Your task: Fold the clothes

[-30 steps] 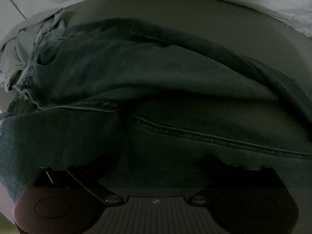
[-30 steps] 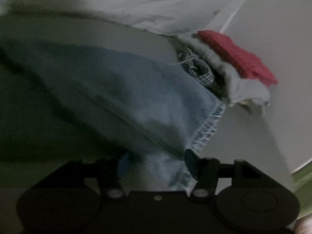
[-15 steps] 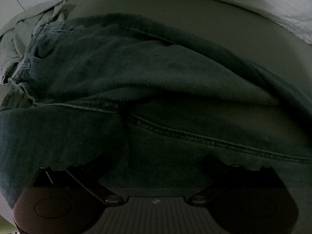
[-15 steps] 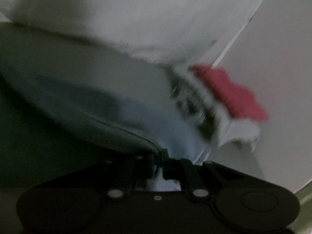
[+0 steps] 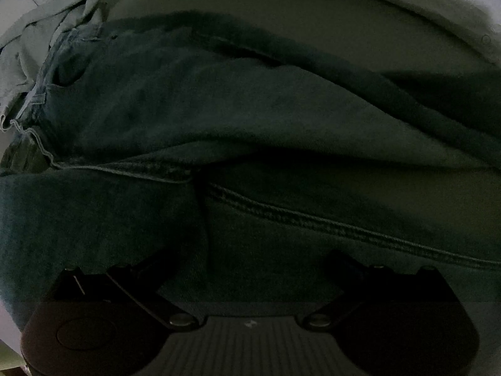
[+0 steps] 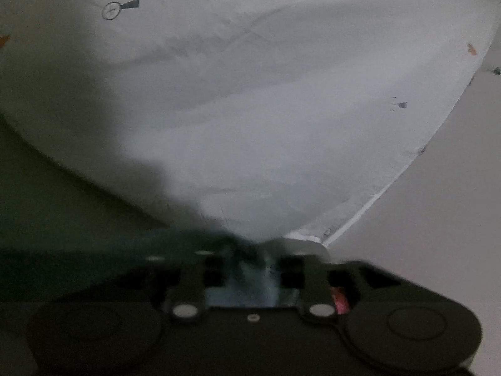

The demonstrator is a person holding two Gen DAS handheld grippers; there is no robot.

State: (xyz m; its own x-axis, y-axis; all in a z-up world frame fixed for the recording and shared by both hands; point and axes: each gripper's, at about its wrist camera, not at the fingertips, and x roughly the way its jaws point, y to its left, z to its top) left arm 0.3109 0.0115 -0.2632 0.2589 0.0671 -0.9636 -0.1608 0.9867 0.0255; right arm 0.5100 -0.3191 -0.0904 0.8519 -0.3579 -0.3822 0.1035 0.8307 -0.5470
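Dark blue jeans fill the left wrist view, lying in thick folds with a stitched seam running across. My left gripper points down onto them, its fingers spread wide and open, with denim lying between them. In the blurred right wrist view a bunch of blue denim sits between the fingers of my right gripper, whose jaws are opening. The gripper is raised and faces a white sheet.
A white sheet printed with carrots hangs or lies ahead of the right gripper, with a pale surface to its right. A bit of red cloth peeks out by the right finger. A light grey garment lies left of the jeans.
My right gripper shut on the jeans' hem, then swung up toward the white sheet, and its jaws now stand apart again. The red and grey pile slid out of view. The left gripper stayed put.
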